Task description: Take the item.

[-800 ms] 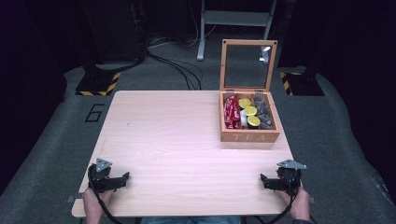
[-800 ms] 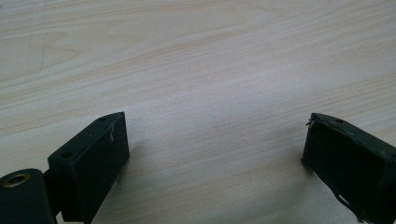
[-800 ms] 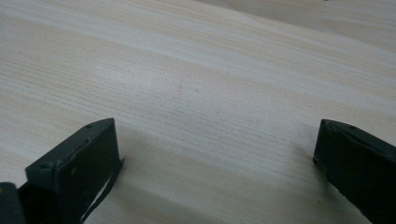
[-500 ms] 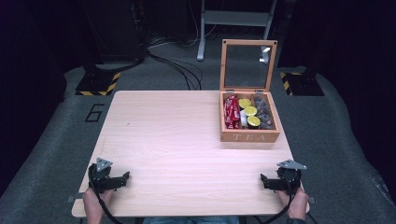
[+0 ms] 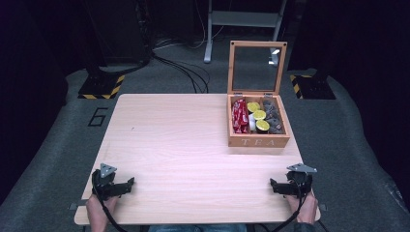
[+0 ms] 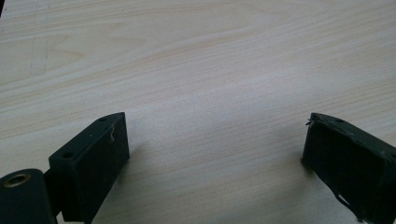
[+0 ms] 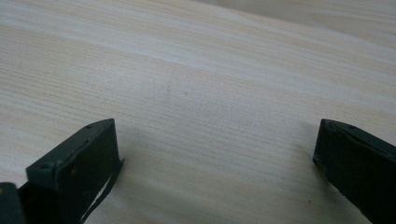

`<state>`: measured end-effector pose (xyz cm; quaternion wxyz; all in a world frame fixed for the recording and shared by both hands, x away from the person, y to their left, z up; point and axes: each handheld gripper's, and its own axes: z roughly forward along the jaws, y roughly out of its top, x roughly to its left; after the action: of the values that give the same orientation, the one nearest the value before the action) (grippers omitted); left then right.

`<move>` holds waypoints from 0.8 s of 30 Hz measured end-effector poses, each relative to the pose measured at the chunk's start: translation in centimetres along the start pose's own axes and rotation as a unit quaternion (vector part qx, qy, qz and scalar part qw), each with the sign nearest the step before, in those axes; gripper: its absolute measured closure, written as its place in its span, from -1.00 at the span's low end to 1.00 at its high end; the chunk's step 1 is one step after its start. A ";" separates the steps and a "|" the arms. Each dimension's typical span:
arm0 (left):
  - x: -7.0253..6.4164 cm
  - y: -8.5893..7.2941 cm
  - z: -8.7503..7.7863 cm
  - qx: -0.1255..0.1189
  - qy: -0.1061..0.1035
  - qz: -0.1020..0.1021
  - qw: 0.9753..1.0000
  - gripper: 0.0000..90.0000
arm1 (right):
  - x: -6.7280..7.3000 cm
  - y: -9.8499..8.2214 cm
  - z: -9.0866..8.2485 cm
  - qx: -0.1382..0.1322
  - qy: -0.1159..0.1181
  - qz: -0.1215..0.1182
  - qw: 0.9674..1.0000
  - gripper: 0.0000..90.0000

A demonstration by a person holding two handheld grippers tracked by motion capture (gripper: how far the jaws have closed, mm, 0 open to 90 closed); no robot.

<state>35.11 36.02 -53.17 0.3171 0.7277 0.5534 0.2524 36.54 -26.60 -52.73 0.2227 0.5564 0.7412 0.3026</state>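
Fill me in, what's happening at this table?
Nothing is being handled yet. A person holds the left gripper and right gripper at the near edge of the table, both open and empty. The tea box sits at the far right, lid up, packets inside, untouched.

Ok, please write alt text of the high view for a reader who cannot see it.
An open wooden tea box with red, yellow and grey packets sits at the far right of a light wooden table. The left gripper and the right gripper, both open, rest near the front corners.
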 end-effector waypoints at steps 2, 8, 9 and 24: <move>0.0 0.0 0.0 0.000 -0.002 -0.001 1.000 -0.85 | -0.1 0.1 0.0 0.000 0.001 -0.001 1.000 -1.00; 0.1 0.0 0.0 0.001 -0.002 -0.001 1.000 -0.85 | -0.2 0.4 -0.5 -0.007 0.011 0.017 1.000 -0.99; 0.1 0.0 0.0 0.000 -0.002 -0.002 1.000 -0.85 | 0.0 0.7 -0.8 -0.005 0.014 0.015 1.000 -0.98; 0.1 0.0 0.0 0.003 -0.003 0.002 1.000 -0.85 | 0.9 3.6 -1.7 -0.010 0.032 0.005 0.999 -0.99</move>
<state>35.13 36.13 -53.15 0.3161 0.7305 0.5515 0.2494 37.60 -25.40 -48.99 0.2029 0.5474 0.7423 0.3289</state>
